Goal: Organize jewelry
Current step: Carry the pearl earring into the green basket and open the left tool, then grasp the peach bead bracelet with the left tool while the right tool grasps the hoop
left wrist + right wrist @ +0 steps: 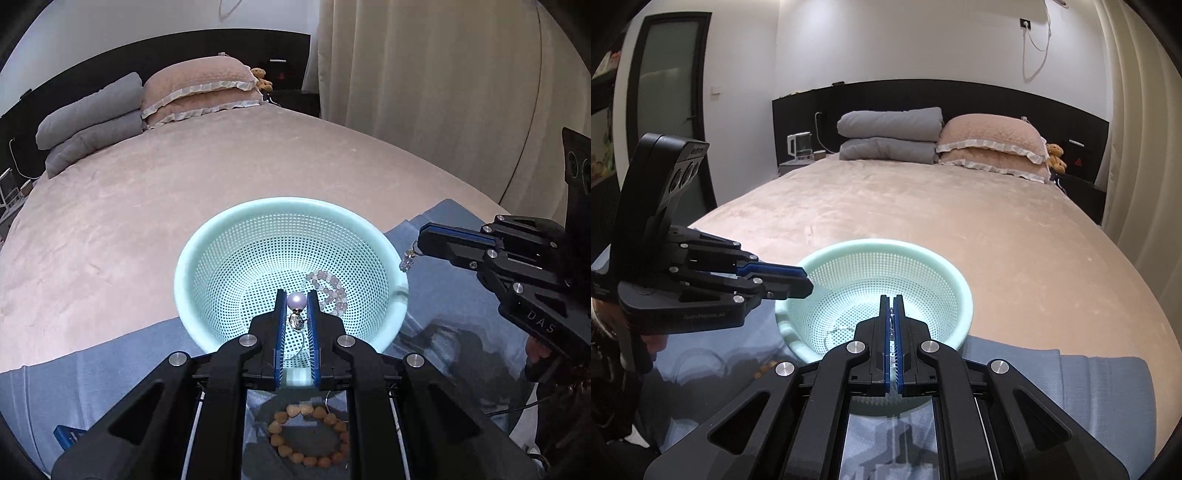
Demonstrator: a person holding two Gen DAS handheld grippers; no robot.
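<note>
Left gripper [296,301]: poised over the near rim of the mint-green perforated basket [229,236], its 2 blue-lined fingers pinching a pearl pendant [297,300]; a thin wire loop trails back from the pearl between the fingers.
Right gripper [891,308]: fingers pressed nearly together on a small, sparkly chain-like piece [892,325]; from the left wrist camera a crystal cluster [406,260] dangles off its tip, just beside the basket's right rim.
Basket: directly ahead of and below both tools, resting on a blue cloth [92,376] spread over the foot of a pink bed [147,206].
Pale pink bead bracelet [330,291]: already inside the basket, lying on the mesh wall just right of the left fingertips.
Tan heart-bead bracelet [309,435]: outside the basket, on the blue cloth beneath the left tool's body, behind its fingertips.
Backdrop: 2 folded grey quilts [890,140], 2 stacked pink frilled pillows [993,147] and a small teddy bear [1055,157] far ahead against the dark headboard [960,96]; cream curtains [424,74] hang to the right.
</note>
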